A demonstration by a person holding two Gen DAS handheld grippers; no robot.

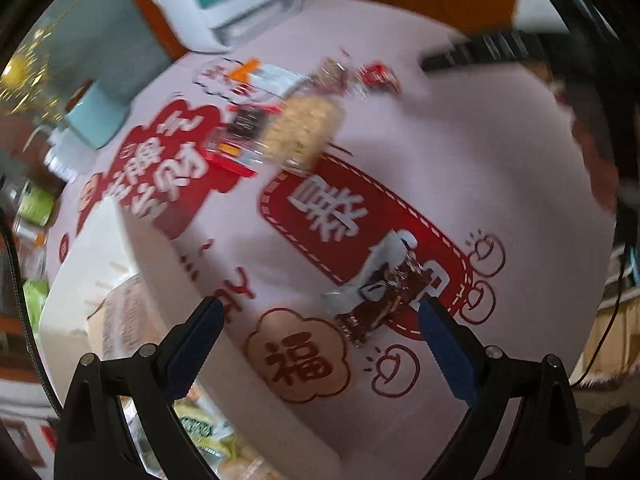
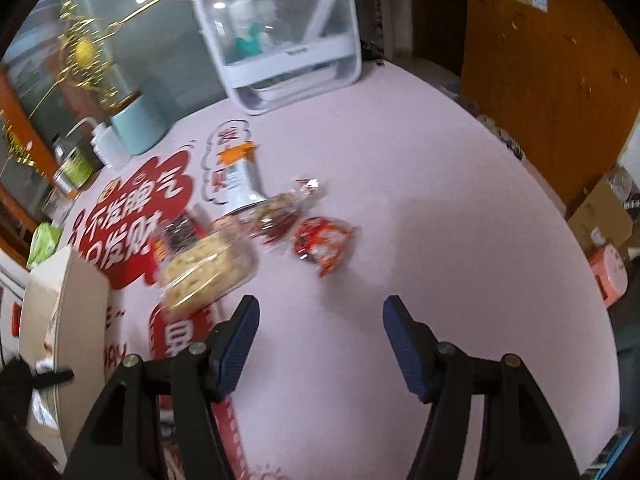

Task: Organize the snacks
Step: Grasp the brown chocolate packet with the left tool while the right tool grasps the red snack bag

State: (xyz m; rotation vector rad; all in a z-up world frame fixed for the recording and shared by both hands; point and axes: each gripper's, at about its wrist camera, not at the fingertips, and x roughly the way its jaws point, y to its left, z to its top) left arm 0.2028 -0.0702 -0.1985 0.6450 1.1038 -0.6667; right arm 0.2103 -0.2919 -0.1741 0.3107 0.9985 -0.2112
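My left gripper [image 1: 320, 312] is open and empty above the pink printed tablecloth [image 1: 420, 152]. A brown-and-white snack wrapper [image 1: 380, 288] lies just ahead of its right finger. A white storage box [image 1: 92, 280] with packets inside stands at the left. Farther off lies a pile: a clear pack of oat biscuits [image 1: 304, 132], a dark red-edged pack [image 1: 240, 132], a white-orange pack [image 1: 260, 76] and a red packet [image 1: 378, 76]. My right gripper [image 2: 320, 312] is open and empty, short of the biscuits [image 2: 204, 268] and the red packet [image 2: 324, 240]. The white-orange pack [image 2: 240, 176] lies behind.
A clear white-framed container [image 2: 288, 32] stands at the table's far edge. A pale blue cup [image 2: 140, 124], a white charger [image 2: 106, 148] and cans [image 2: 74, 172] sit at the far left. Cardboard boxes [image 2: 600, 216] and a wooden cabinet [image 2: 540, 80] are off the table on the right.
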